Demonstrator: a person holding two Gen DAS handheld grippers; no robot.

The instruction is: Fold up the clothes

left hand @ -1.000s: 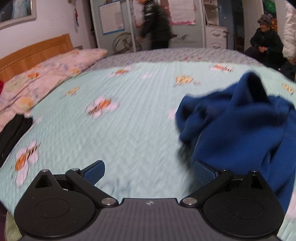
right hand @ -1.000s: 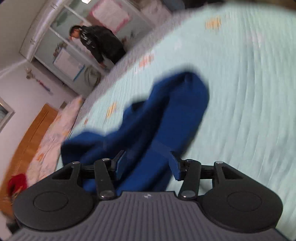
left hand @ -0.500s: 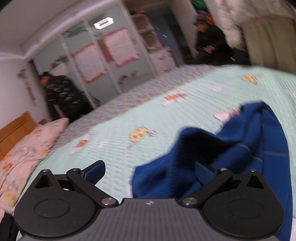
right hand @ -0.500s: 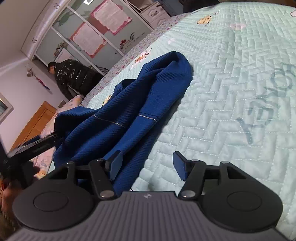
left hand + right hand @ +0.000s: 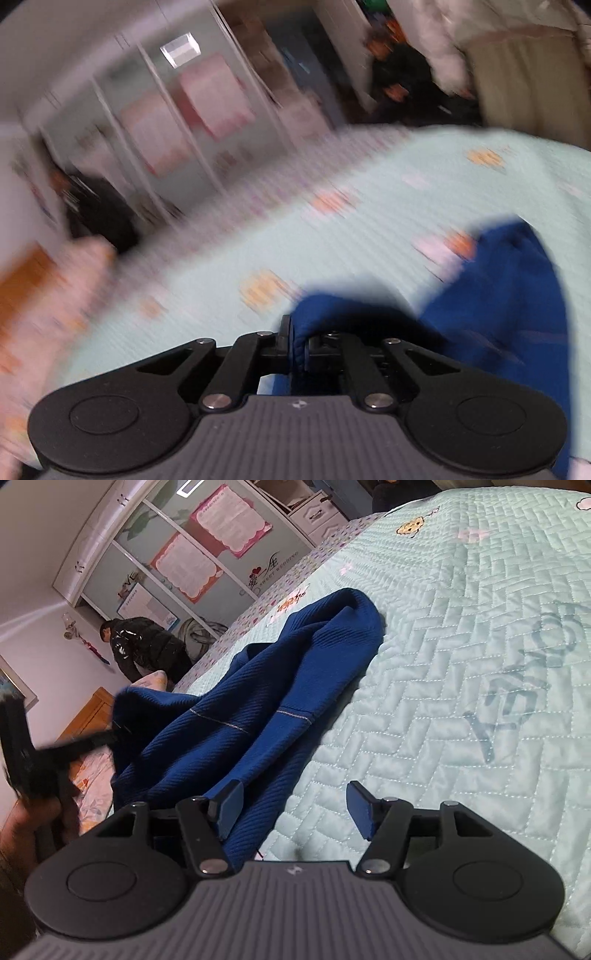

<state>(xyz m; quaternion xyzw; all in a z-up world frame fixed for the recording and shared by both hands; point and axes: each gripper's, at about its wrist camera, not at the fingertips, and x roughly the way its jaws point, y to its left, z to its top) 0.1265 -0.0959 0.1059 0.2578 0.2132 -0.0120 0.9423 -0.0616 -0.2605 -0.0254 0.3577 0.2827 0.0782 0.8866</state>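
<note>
A dark blue knit garment (image 5: 295, 672) lies crumpled on the pale green quilted bed cover (image 5: 480, 627). My left gripper (image 5: 297, 349) is shut on a fold at the garment's (image 5: 498, 302) near edge, with blue cloth pinched between its pads. In the right wrist view the left gripper (image 5: 74, 749) shows blurred at the left, holding that raised edge. My right gripper (image 5: 295, 801) stands open low over the bed. The garment's hem runs past its left finger (image 5: 231, 803) and into the gap, but the pads do not press it.
A person in a black jacket (image 5: 147, 650) bends by the wardrobe (image 5: 207, 554) beyond the bed. A wooden headboard (image 5: 88, 712) and floral bedding (image 5: 92, 775) lie to the left. A hand (image 5: 18, 819) holds the left gripper. Bare quilt spreads to the right.
My left gripper went from wide open to shut on the garment's edge while rolling and shifting sideways. My right gripper widened a little and dropped closer to the quilt.
</note>
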